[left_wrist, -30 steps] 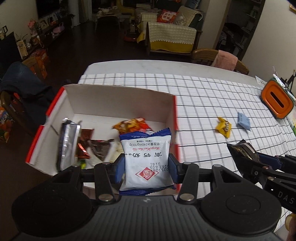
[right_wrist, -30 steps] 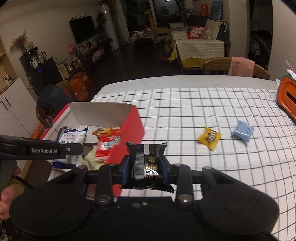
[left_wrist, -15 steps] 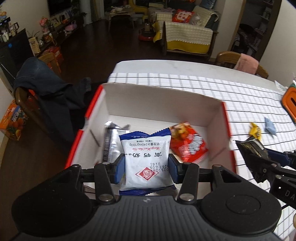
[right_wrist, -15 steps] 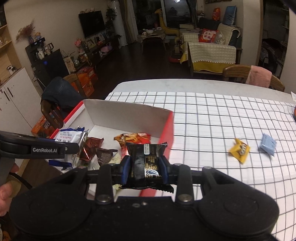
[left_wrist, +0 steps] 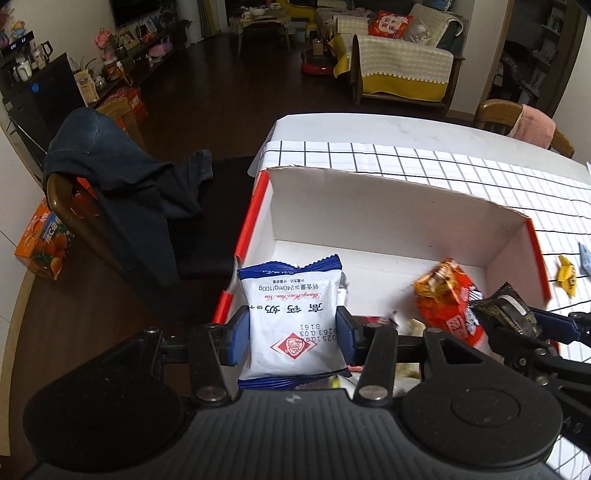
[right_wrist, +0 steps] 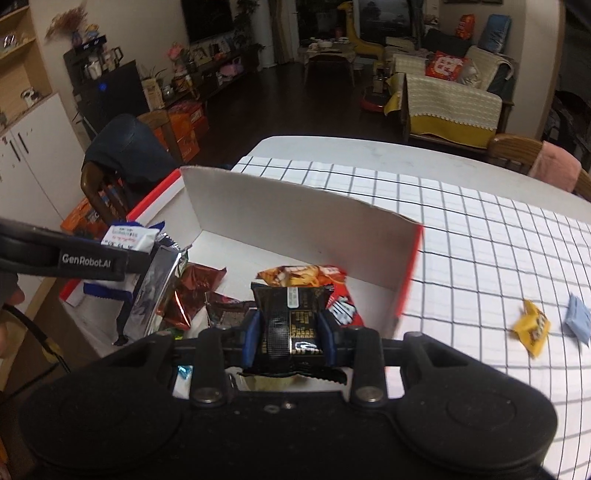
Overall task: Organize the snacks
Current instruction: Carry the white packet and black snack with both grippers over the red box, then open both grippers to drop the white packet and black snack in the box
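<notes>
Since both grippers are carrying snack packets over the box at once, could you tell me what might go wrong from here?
1. The left gripper with the white packet and the right gripper with the black packet are close together above the box; they may bump.
2. The white packet sits over the box's left edge and could fall outside.
3. The yellow packet and blue packet on the table could be forgotten.

Home living-dining room: sofa (left_wrist: 402, 70), TV (right_wrist: 210, 18), dining table (right_wrist: 369, 155), wooden chairs (left_wrist: 517, 122).
</notes>
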Available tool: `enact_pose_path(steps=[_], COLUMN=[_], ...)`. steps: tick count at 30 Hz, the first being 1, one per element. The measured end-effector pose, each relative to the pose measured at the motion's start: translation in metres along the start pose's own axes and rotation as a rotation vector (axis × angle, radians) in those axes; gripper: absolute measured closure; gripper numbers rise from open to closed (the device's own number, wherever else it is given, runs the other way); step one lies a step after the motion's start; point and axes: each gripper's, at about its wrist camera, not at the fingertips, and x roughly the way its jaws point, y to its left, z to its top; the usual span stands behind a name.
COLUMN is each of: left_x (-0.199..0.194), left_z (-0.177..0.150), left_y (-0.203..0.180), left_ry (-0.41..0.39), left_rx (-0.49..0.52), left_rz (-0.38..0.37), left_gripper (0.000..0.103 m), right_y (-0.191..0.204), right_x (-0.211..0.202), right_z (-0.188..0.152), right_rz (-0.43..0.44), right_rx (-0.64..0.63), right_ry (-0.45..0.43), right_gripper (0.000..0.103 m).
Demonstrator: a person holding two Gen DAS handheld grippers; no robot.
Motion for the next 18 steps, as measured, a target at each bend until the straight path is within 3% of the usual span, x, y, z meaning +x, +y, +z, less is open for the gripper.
enact_pose_path(steps=[10,18], left_x=[0.024,0.035], left_z=[0.013,0.013], left_y=[0.006,-0.001], left_ry=[0.044,0.074], left_rx=[0.013,0.05], left_rz=[-0.011,-0.021], left_gripper=[0.055,0.056], right_y=[0.027,0.037], right_x=[0.034,0.05], right_z=[0.002,0.003], right_rz=[0.042,0.028], right_rx=[-0.094,-0.136], right_ry=[0.049,0.085], right_gripper=[0.07,0.07])
